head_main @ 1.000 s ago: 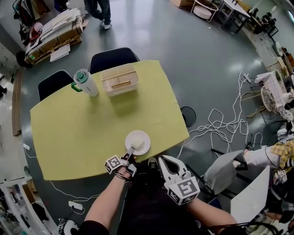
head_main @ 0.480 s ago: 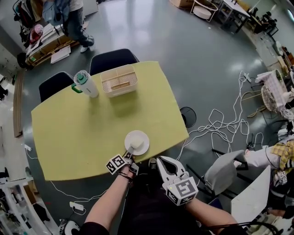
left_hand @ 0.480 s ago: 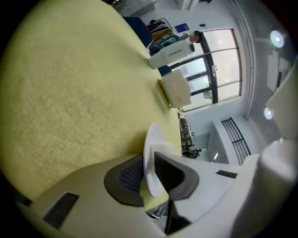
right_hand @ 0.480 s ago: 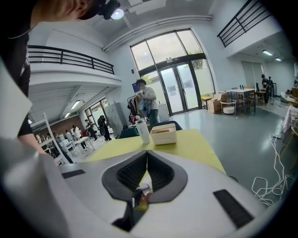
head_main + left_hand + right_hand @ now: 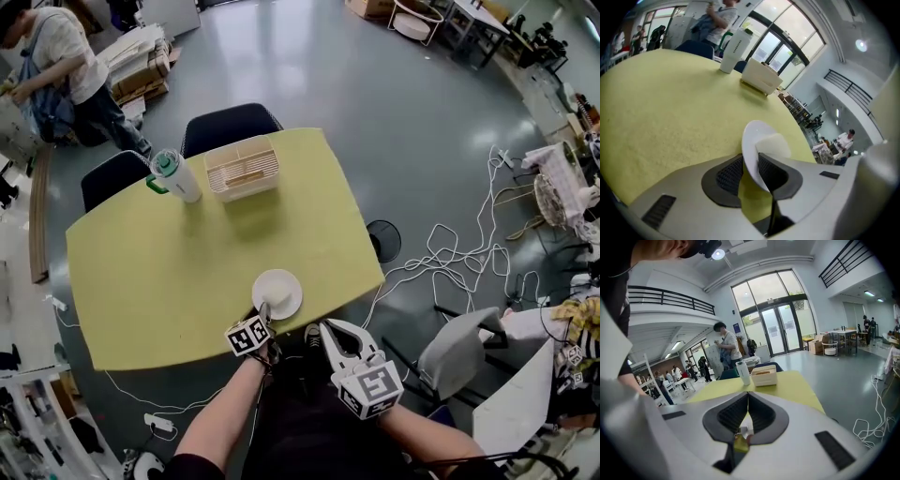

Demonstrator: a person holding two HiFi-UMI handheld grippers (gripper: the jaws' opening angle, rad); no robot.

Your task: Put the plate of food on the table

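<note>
A white plate (image 5: 279,292) with a pale lump of food (image 5: 777,142) lies on the yellow table (image 5: 159,272) near its front edge. My left gripper (image 5: 263,310) reaches it from the near side. In the left gripper view the plate's rim (image 5: 751,140) stands between the jaws, which have just been opening; yellow table shows between the left pad (image 5: 730,172) and the rim, so the jaws are open. My right gripper (image 5: 331,330) hovers off the table's front edge, to the right of the plate, shut with nothing in it.
A white tumbler with a green lid (image 5: 174,172) and a cream slatted basket (image 5: 243,167) stand at the table's far side. Two dark chairs (image 5: 230,122) are tucked behind it. White cables (image 5: 450,262) lie on the floor to the right. A person (image 5: 66,61) crouches at far left.
The left gripper has rolled about its own line and its jaws have widened around the plate's rim. The plate stays on the table. The person in the background has walked left.
</note>
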